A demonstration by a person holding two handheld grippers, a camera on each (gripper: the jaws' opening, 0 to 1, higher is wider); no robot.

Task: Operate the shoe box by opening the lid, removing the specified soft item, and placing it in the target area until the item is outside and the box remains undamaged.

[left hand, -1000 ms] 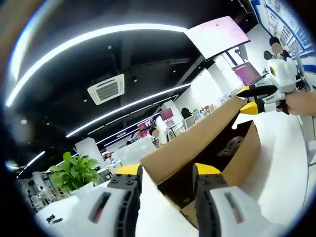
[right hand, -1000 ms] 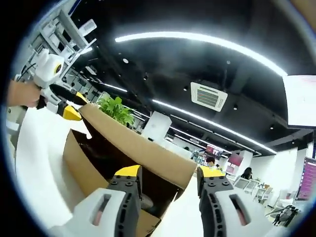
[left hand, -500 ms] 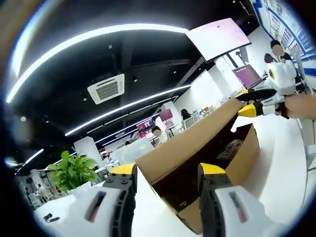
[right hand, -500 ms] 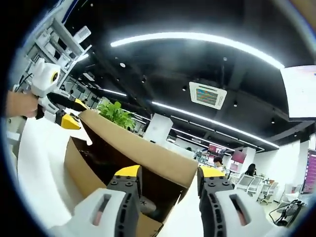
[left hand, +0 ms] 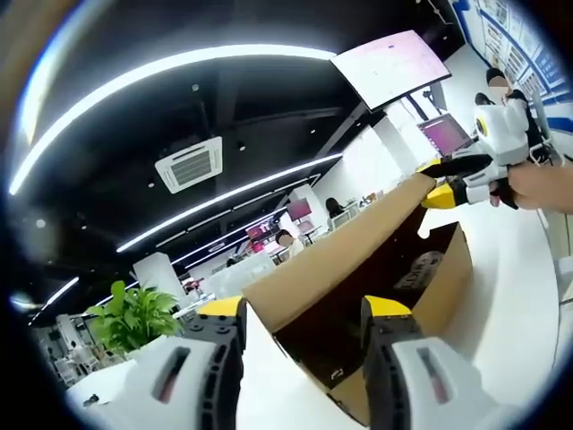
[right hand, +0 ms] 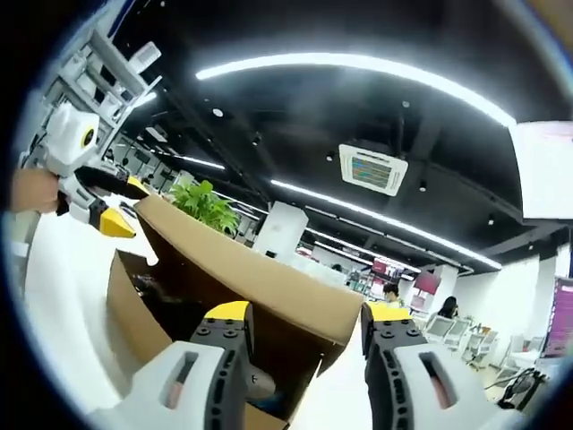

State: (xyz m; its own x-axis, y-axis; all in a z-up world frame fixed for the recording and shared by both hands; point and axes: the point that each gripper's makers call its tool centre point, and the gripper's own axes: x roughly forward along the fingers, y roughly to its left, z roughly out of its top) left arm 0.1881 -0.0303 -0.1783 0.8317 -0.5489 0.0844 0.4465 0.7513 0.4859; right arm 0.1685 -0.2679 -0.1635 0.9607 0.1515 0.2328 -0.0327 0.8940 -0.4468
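Observation:
The brown cardboard shoe box (left hand: 440, 285) stands on a white table, its lid (left hand: 340, 255) raised at a slant over a dark inside. A dark soft item (left hand: 419, 267) lies in the box, partly hidden. My left gripper (left hand: 303, 313) is open, with the lid's near corner between its yellow-tipped jaws. The right gripper (left hand: 446, 181), held by a hand (left hand: 540, 184), straddles the lid's far corner. In the right gripper view the lid (right hand: 255, 279) runs from my open right gripper (right hand: 307, 313) to the left gripper (right hand: 109, 204) at the other corner. The box wall (right hand: 132, 309) shows below the lid.
The white table (left hand: 519, 296) runs around the box. A potted plant (left hand: 134, 315) stands behind the left end, and it also appears as the plant (right hand: 208, 204) past the lid. Ceiling lights, an air vent (left hand: 188, 164), a hanging screen (left hand: 389, 67) and seated people fill the background.
The lid has tipped up a little further, showing more of the dark inside. Both grippers have stayed at the lid's corners and risen slightly with it.

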